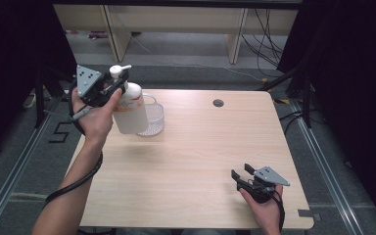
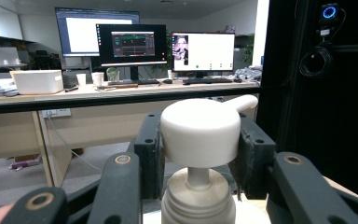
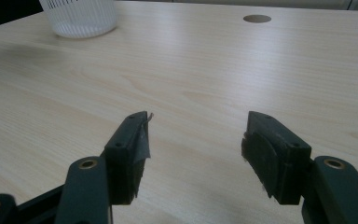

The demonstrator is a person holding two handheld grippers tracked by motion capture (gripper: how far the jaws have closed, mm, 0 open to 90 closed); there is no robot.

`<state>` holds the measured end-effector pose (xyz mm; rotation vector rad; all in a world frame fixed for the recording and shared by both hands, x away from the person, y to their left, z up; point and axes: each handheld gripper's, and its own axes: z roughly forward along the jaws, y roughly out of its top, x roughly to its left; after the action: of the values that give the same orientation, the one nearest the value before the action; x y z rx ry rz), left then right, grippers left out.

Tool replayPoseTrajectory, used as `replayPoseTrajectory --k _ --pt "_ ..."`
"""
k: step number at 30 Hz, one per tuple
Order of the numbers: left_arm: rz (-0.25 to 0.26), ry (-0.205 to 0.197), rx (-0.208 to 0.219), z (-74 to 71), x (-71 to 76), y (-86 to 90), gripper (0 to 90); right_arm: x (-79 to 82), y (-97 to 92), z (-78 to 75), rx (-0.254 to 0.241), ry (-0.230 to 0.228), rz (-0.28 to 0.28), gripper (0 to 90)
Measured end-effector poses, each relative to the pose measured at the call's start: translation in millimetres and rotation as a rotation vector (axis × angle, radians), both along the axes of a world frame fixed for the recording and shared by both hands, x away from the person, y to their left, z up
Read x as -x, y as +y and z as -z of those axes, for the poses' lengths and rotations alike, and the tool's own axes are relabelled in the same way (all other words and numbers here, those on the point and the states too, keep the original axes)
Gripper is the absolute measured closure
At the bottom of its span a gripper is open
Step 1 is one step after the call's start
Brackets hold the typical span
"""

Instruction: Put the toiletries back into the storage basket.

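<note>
A white pump bottle with an orange label stands nearly upright at the table's far left, just in front of a clear ribbed cup. My left gripper is shut on the bottle's white pump head, one jaw pressing each side, and the spout points away to the right. Whether the bottle's base touches the table I cannot tell. Near the front right corner, my right gripper rests low over the wood. Its jaws stand open with nothing between them, and the cup shows far off.
The light wooden table has a round cable hole near its far edge, also visible as a hole in the right gripper view. Beyond the table are desks with monitors and a black frame at the right.
</note>
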<state>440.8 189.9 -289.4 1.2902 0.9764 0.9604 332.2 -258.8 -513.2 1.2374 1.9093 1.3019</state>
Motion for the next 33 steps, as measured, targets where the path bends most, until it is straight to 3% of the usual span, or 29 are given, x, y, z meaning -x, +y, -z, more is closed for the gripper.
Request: replayPoseTrajectory --k 33 --pt "0.012 -0.014 -0.002 -12.2 -10.3 -6.1 59.0 0.2 -0.4 -0.2 -0.004 -0.003 0.002 40.8"
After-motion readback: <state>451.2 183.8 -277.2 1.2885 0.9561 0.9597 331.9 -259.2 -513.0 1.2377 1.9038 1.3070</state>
